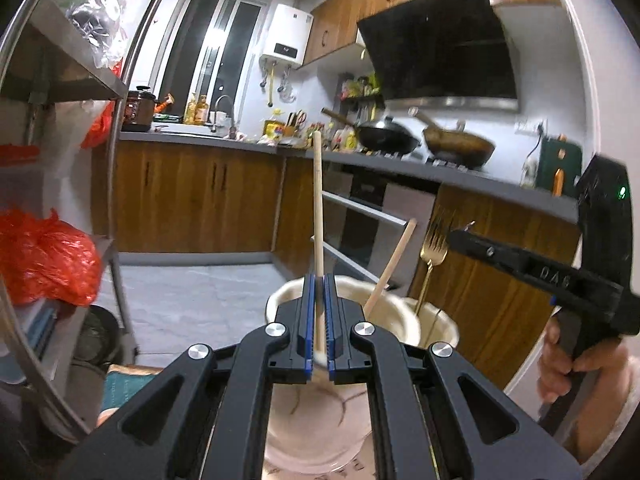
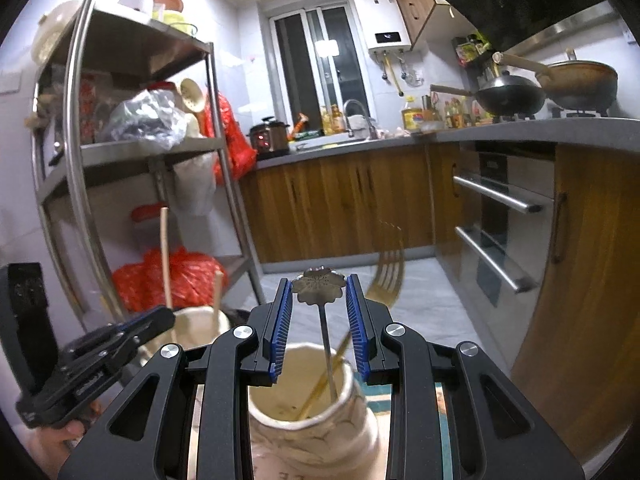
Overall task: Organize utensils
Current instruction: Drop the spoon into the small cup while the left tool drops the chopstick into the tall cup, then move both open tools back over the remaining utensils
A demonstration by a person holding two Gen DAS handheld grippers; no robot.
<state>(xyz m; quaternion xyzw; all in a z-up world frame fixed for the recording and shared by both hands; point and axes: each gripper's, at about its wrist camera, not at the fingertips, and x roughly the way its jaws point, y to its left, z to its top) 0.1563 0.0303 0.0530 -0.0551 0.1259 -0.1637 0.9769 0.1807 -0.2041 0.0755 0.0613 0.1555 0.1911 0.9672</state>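
The left gripper (image 1: 319, 320) is clamped on 1 upright chopstick (image 1: 318, 216) over the left jar (image 1: 304, 412), while the right gripper (image 2: 319, 320) stands open around a flower-headed spoon (image 2: 319, 289) already in the right jar (image 2: 316, 436) beside a gold fork (image 2: 387, 280), so sorting looks nearly done.

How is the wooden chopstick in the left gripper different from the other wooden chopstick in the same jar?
The gripped chopstick stands almost upright, while the free chopstick leans to the right. The left gripper is shut on the first; nothing holds the second, which rests against the jar rim. The gripped one reaches higher in the left wrist view. Both are pale wood, thin and plain, with their lower ends inside the same cream jar.
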